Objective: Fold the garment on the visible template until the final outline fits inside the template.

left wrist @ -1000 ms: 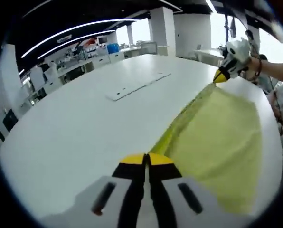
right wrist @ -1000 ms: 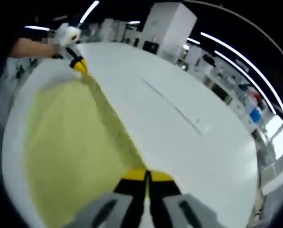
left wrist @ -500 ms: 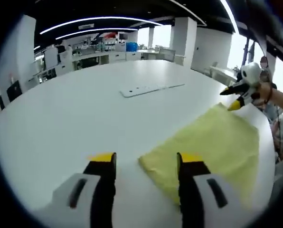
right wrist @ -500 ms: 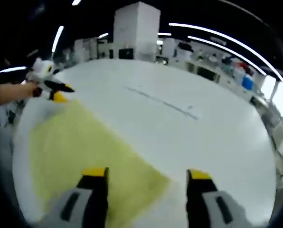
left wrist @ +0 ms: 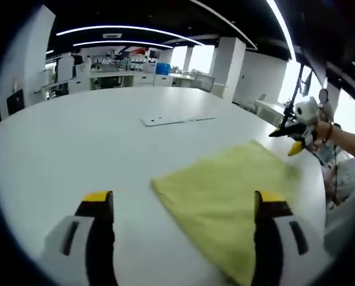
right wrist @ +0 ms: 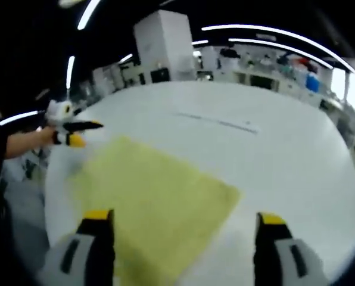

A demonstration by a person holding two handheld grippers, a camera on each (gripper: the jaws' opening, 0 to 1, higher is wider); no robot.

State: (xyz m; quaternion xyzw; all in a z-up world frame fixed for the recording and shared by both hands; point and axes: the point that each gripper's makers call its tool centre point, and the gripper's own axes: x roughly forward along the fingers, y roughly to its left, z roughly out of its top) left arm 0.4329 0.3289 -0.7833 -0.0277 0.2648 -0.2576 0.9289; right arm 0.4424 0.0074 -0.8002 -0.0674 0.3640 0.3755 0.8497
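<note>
- A white table [left wrist: 64,137] is carrying everything; no template outline is showing on it, so fit cannot be judged.
- A yellow garment [left wrist: 228,190] is lying flat near the table's edge, apparently already folded into a rectangle.
- The left gripper [left wrist: 186,205] is hovering, jaws spread wide, grasping nothing.
- The right gripper [right wrist: 180,223] is likewise hovering, spread and empty.

Big white surface [left wrist: 76,149], smooth and pale, curving away under the fisheye. On it lies a yellow garment [left wrist: 225,190], spread flat near the close edge, one corner pointing toward the middle of the surface. In the right gripper view the same yellow garment [right wrist: 153,202] lies flat as a four-sided shape. Farther back, well apart from it, a thin flat white strip [left wrist: 177,119] lies on the surface [right wrist: 285,155].
</note>
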